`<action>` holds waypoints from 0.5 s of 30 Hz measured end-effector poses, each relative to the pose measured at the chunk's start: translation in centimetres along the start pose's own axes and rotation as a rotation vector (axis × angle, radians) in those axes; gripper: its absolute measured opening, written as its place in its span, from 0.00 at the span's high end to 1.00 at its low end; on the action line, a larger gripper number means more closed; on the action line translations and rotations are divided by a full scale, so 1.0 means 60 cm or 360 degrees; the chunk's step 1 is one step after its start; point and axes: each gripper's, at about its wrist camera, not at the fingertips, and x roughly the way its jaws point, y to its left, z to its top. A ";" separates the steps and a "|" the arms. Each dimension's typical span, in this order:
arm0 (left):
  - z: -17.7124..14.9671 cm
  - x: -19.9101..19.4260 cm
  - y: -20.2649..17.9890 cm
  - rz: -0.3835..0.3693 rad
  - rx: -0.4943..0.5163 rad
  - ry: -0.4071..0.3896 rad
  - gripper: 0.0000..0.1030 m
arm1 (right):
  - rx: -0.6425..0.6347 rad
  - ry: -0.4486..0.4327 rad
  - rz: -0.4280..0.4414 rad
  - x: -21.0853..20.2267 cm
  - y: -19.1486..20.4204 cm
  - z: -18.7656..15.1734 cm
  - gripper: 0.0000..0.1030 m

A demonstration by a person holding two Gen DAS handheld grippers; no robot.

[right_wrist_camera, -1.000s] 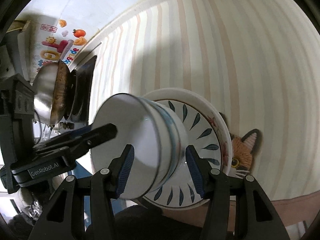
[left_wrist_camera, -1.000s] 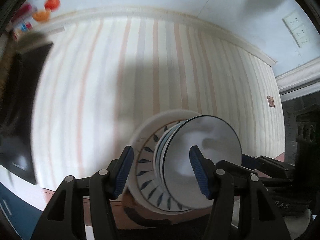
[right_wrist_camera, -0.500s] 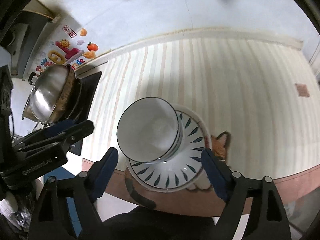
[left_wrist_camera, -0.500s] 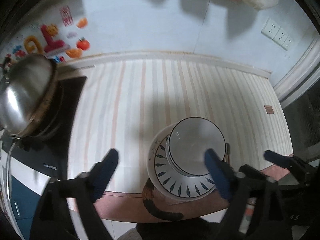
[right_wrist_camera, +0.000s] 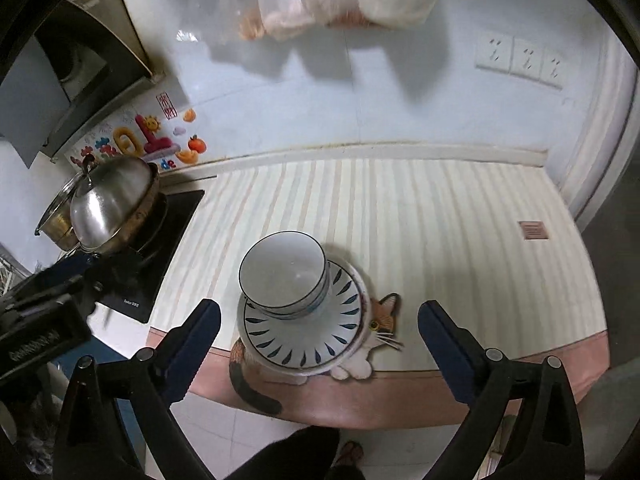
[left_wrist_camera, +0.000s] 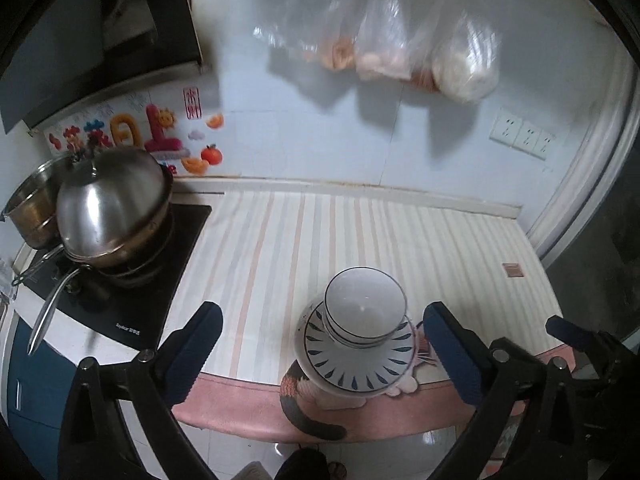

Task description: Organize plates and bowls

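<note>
On the striped mat (left_wrist_camera: 360,240), near its front edge, white bowls (left_wrist_camera: 365,307) sit nested in a stack on the plates (left_wrist_camera: 356,364), whose top one has a ring of dark leaf marks around its rim. The stack partly covers a cat picture (right_wrist_camera: 380,320) printed on the mat. Above it, the left gripper (left_wrist_camera: 324,350) has just been opening and its jaws stand wide, nothing between the pads. The right gripper (right_wrist_camera: 320,344) has likewise just been opening and is wide and empty; the bowls lie below and between its fingers, untouched. To the left, a steel lid (left_wrist_camera: 108,204) covers a pan on the black cooktop (left_wrist_camera: 160,280). Plastic bags (left_wrist_camera: 400,44) hang on the wall.
</note>
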 end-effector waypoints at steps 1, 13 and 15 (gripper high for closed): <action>-0.002 -0.012 -0.002 -0.0005 -0.0003 -0.0007 0.00 | -0.0006 -0.0020 -0.0009 -0.016 0.001 -0.006 0.01; -0.059 -0.142 -0.021 0.0113 0.0073 -0.0137 0.00 | 0.0012 -0.0190 -0.0062 -0.161 0.012 -0.070 0.00; -0.072 -0.164 -0.015 0.0112 0.0072 -0.0153 0.00 | 0.0016 -0.0232 -0.0080 -0.191 0.018 -0.082 0.00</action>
